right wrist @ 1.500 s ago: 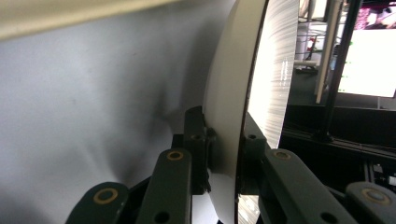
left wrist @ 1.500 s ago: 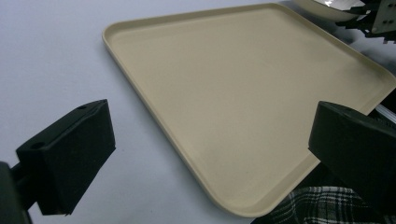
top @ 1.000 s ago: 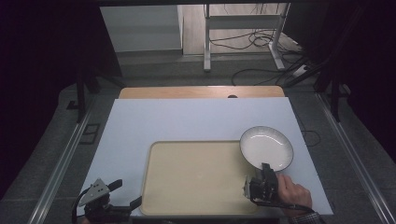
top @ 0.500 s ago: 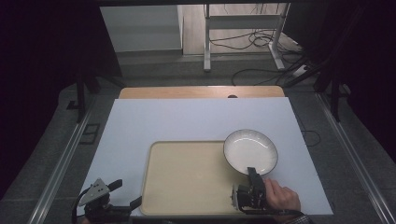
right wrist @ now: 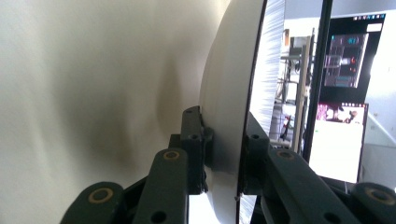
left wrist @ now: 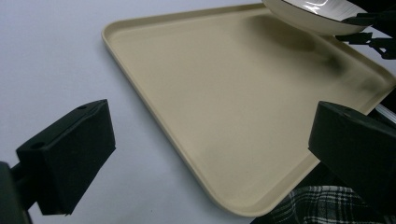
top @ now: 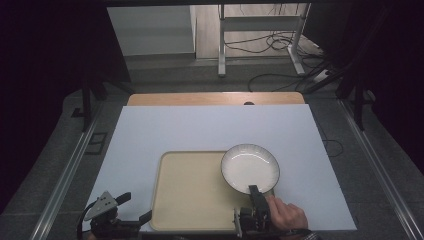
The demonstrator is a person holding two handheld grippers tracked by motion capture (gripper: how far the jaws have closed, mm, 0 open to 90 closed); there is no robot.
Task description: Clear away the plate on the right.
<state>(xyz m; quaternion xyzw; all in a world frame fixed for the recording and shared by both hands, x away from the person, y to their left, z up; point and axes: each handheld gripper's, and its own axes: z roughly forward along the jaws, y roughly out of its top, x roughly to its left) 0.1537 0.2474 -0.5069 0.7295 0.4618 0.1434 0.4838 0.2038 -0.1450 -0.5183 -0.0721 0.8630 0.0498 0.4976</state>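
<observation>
A white plate [top: 249,168] with a dark ribbed rim hangs over the right part of the beige tray [top: 192,200]. My right gripper [top: 254,191] is shut on the plate's near rim, held by a hand at the bottom edge. In the right gripper view the two jaws pinch the plate [right wrist: 224,116] edge-on, with the tray [right wrist: 93,84] behind it. My left gripper [top: 131,208] rests at the table's front left corner with jaws wide open and nothing between them. The left gripper view looks across the tray [left wrist: 233,116] toward the plate [left wrist: 308,14].
A white sheet [top: 210,130] covers the table, with a wooden strip [top: 215,98] at its far edge. Cables and a metal stand [top: 260,35] lie on the floor beyond. A monitor [right wrist: 348,60] shows behind the plate in the right gripper view.
The right gripper has carried the plate leftward, from beside the tray's right edge to over the tray. The left gripper has stayed put.
</observation>
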